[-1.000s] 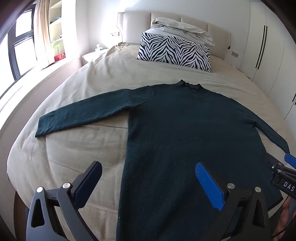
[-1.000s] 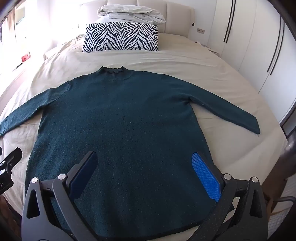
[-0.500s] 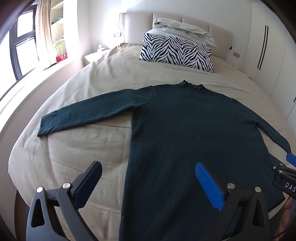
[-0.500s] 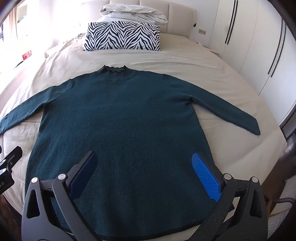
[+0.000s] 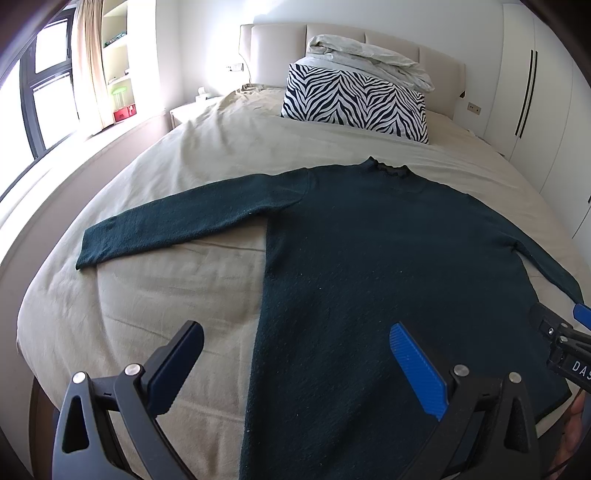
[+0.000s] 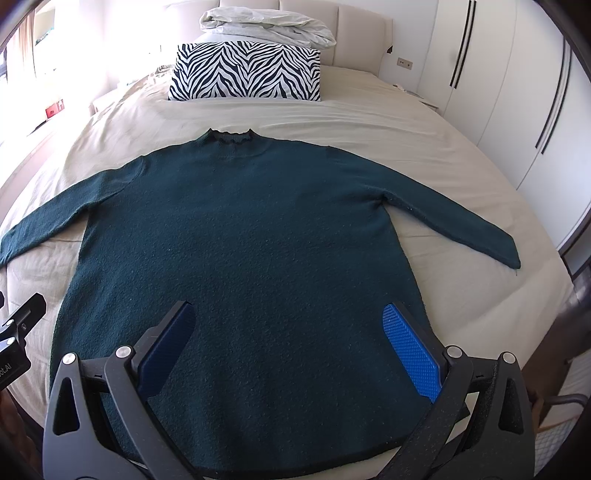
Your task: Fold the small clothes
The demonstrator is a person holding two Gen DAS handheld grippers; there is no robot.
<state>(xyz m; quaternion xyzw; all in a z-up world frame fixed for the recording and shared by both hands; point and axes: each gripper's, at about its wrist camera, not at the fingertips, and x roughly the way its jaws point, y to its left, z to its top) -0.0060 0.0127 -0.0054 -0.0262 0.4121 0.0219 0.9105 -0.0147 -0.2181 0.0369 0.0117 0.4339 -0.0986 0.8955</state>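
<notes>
A dark teal knit sweater (image 5: 388, 258) (image 6: 251, 236) lies flat on the beige bed, collar toward the headboard, both sleeves spread outward. Its left sleeve (image 5: 192, 221) stretches toward the window side; its right sleeve (image 6: 454, 221) reaches toward the wardrobe side. My left gripper (image 5: 295, 354) hangs open above the sweater's lower left edge, nothing between its fingers. My right gripper (image 6: 288, 332) is open above the lower middle of the sweater near the hem, also empty. Part of the right gripper (image 5: 565, 343) shows at the left wrist view's right edge.
A zebra-striped pillow (image 6: 245, 72) with a folded grey duvet (image 6: 266, 22) on it sits at the headboard. White wardrobes (image 6: 517, 85) line the right side. A window (image 5: 40, 96) and a shelf lie to the left. The bed sheet (image 5: 147, 295) is bare left of the sweater.
Both views have shifted slightly, with the sweater sliding a little right and down in frame; the grippers have crept a bit. Both stay open and the sweater lies unmoved.
</notes>
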